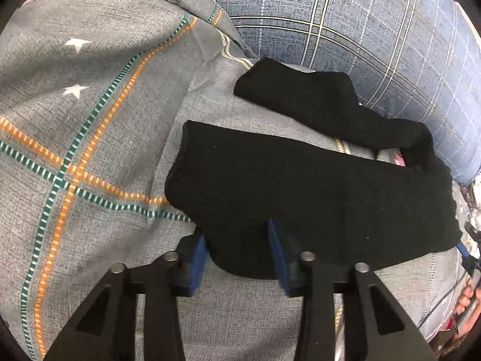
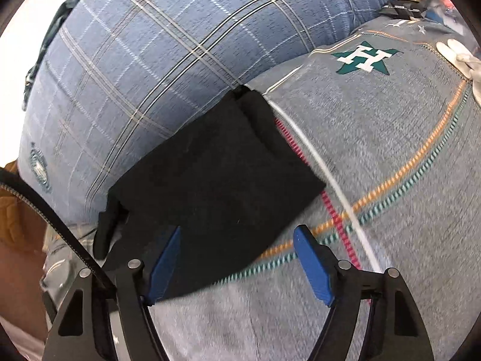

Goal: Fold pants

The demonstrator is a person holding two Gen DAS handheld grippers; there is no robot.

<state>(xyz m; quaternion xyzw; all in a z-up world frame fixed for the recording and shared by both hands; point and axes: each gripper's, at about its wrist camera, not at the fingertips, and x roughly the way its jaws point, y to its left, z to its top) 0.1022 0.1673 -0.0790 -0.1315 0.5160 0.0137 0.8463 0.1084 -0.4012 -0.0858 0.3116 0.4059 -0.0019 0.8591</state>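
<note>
The black pants [image 1: 300, 192] lie on a grey bed cover [image 1: 90, 120], one leg spread flat toward me and the other leg [image 1: 315, 102] stretched behind it. My left gripper [image 1: 239, 255] is open, its blue pads straddling the near hem of the pants; I cannot tell if they touch the cloth. In the right wrist view the pants [image 2: 210, 180] lie as a flat black slab. My right gripper [image 2: 240, 264] is open wide at the pants' near edge, its left pad [image 2: 165, 264] over the cloth, its right pad over the cover.
A blue plaid pillow [image 1: 345, 24] lies behind the pants, also in the right wrist view [image 2: 144, 60]. The cover [image 2: 390, 165] carries orange and green stripes and a green star logo [image 2: 363, 58]. A white glove [image 2: 463, 57] lies far right. A hand [image 1: 466, 294] shows at the right edge.
</note>
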